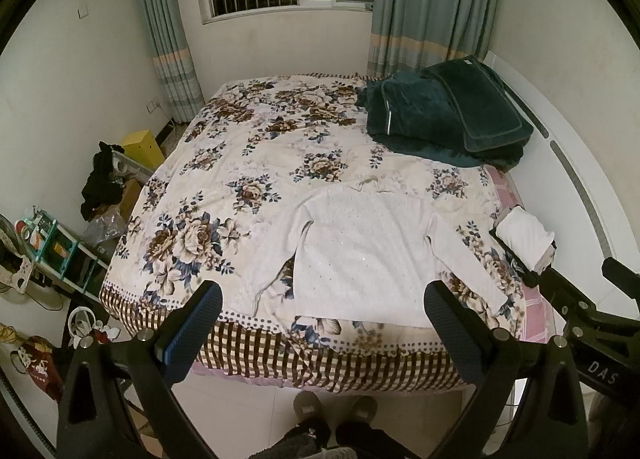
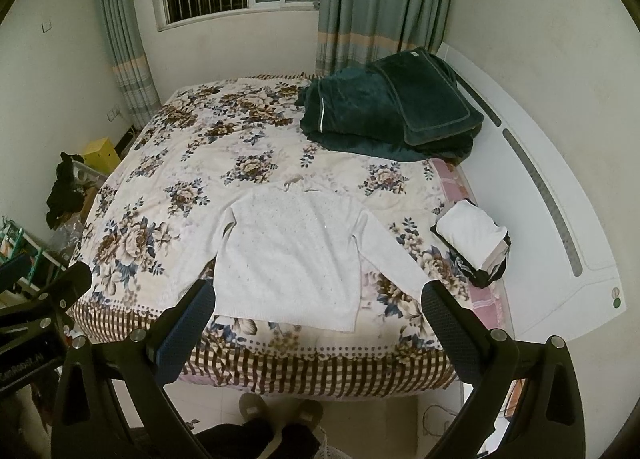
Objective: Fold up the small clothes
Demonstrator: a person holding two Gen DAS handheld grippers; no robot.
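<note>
A small white long-sleeved knit top (image 1: 360, 255) lies flat on the floral bedspread (image 1: 224, 195) near the bed's front edge, collar toward the far side, both sleeves spread down and out. It also shows in the right wrist view (image 2: 288, 259). My left gripper (image 1: 322, 323) is open and empty, held above the bed's front edge, jaws wide on either side of the top's hem. My right gripper (image 2: 318, 323) is open and empty, likewise over the front edge, its right finger near the right sleeve cuff.
A stack of folded clothes (image 2: 474, 241) sits at the bed's right edge. Dark green blankets (image 2: 384, 107) are piled at the far right corner. The white headboard (image 2: 560, 219) runs along the right. Clutter and a shelf (image 1: 60, 251) stand left of the bed. The person's slippered feet (image 1: 332, 411) are below.
</note>
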